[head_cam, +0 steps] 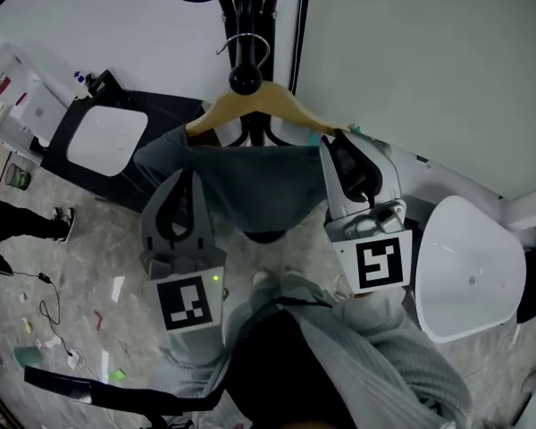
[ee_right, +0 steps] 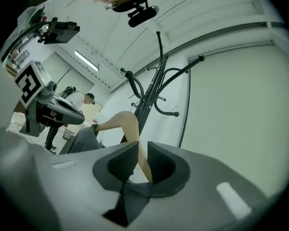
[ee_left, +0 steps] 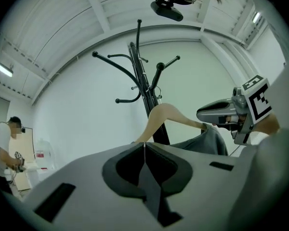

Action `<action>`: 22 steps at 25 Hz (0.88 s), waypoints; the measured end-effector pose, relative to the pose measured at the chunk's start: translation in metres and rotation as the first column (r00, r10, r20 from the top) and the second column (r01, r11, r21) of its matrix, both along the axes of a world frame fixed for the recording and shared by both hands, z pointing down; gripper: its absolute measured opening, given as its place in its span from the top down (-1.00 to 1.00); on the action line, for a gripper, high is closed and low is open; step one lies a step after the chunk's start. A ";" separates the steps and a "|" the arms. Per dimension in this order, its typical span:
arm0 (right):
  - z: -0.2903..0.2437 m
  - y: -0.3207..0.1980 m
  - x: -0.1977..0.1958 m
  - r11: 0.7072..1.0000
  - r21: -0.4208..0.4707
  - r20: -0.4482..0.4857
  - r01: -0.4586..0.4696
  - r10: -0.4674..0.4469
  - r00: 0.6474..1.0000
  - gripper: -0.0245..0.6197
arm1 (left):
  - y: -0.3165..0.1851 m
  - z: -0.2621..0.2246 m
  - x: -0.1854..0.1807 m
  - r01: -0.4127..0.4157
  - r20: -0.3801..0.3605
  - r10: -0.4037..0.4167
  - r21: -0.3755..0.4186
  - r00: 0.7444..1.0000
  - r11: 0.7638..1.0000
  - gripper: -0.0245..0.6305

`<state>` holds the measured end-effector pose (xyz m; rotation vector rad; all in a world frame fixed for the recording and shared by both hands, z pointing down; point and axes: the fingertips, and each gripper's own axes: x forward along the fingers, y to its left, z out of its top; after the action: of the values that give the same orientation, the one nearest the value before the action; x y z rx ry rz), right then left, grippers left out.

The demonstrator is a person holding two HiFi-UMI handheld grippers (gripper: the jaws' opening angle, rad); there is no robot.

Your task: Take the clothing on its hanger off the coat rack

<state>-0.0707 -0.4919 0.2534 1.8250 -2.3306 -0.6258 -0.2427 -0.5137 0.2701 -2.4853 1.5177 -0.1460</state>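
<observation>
A wooden hanger (head_cam: 277, 104) hangs by its metal hook (head_cam: 248, 46) on a peg of the black coat rack (head_cam: 247, 7). Grey clothing (head_cam: 250, 186) drapes over the hanger. My left gripper (head_cam: 186, 179) is shut, its tips against the cloth at the hanger's left end; in the left gripper view (ee_left: 143, 144) nothing shows between the jaws. My right gripper (head_cam: 339, 146) sits at the hanger's right arm. In the right gripper view (ee_right: 142, 148) its jaws stand slightly apart with the tan hanger (ee_right: 127, 126) arm running through the gap.
A pale wall stands right behind the coat rack (ee_left: 144, 85). A white rounded stool (head_cam: 469, 275) stands at the right, and a black stand with a white pad (head_cam: 103, 137) at the left. A person (head_cam: 18, 222) stands far left. Cables lie on the floor (head_cam: 49, 315).
</observation>
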 end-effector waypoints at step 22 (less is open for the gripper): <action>0.025 -0.051 -0.021 0.991 -0.027 -0.440 -0.132 0.107 0.891 0.47 | -0.069 -0.007 0.035 0.083 0.561 -0.283 0.355 0.778 0.931 0.31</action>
<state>-0.0915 -0.5425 0.2785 1.5845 -1.9059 -0.8421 -0.2076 -0.5828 0.2632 -1.7797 1.3581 -0.6228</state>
